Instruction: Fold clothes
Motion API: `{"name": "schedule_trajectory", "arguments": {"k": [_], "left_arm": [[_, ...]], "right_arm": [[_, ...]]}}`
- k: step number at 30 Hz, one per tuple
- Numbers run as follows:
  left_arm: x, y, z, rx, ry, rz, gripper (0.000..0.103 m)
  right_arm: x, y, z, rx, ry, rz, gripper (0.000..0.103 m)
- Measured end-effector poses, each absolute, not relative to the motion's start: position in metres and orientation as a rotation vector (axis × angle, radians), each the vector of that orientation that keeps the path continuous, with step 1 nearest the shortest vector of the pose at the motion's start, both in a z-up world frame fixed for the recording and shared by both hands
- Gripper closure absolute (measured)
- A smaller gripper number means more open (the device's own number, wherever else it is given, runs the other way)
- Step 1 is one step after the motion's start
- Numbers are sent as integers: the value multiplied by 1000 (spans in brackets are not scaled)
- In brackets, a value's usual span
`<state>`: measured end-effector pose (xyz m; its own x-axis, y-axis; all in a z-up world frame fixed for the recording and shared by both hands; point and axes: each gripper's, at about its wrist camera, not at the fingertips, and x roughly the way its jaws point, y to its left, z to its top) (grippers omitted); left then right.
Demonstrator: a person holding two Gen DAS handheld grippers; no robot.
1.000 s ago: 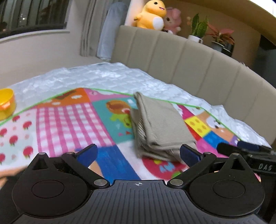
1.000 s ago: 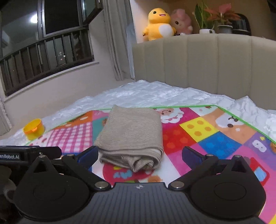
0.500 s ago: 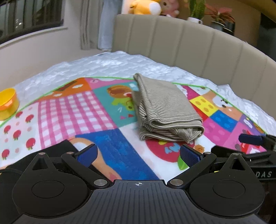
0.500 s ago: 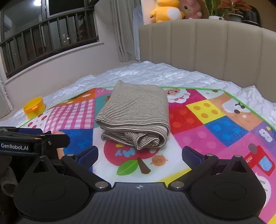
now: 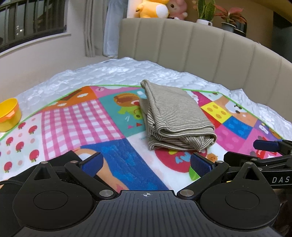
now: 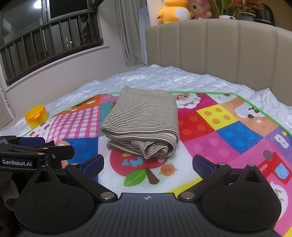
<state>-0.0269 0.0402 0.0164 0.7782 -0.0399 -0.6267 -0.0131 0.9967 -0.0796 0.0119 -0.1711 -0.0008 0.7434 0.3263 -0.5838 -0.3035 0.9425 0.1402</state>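
A striped beige garment point(image 5: 175, 118) lies folded into a thick rectangle on the colourful play mat point(image 5: 76, 118); it also shows in the right wrist view point(image 6: 142, 125). My left gripper point(image 5: 146, 164) is open and empty, held back from the garment's near edge. My right gripper point(image 6: 147, 165) is open and empty, also short of the garment. The right gripper's side shows at the right edge of the left wrist view point(image 5: 266, 145). The left gripper's side shows at the left edge of the right wrist view point(image 6: 32, 145).
A yellow cup point(image 5: 8, 114) stands on the white quilt at the mat's left edge, also in the right wrist view point(image 6: 36, 115). A beige padded headboard point(image 5: 200, 54) rises behind the bed, with plush toys point(image 6: 175, 11) and plants above it.
Both grippers have drawn back and risen from the folded garment, which now sits farther ahead and fully in view. The garment has not moved.
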Motion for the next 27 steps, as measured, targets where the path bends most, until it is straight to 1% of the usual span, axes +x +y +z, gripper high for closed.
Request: {"name": "schedule_trajectory", "arguments": {"k": [27], "left_arm": [[-26,42,16,-78,675,-22,0]], "right_arm": [[12,-177,3,61,622,323,0]]}}
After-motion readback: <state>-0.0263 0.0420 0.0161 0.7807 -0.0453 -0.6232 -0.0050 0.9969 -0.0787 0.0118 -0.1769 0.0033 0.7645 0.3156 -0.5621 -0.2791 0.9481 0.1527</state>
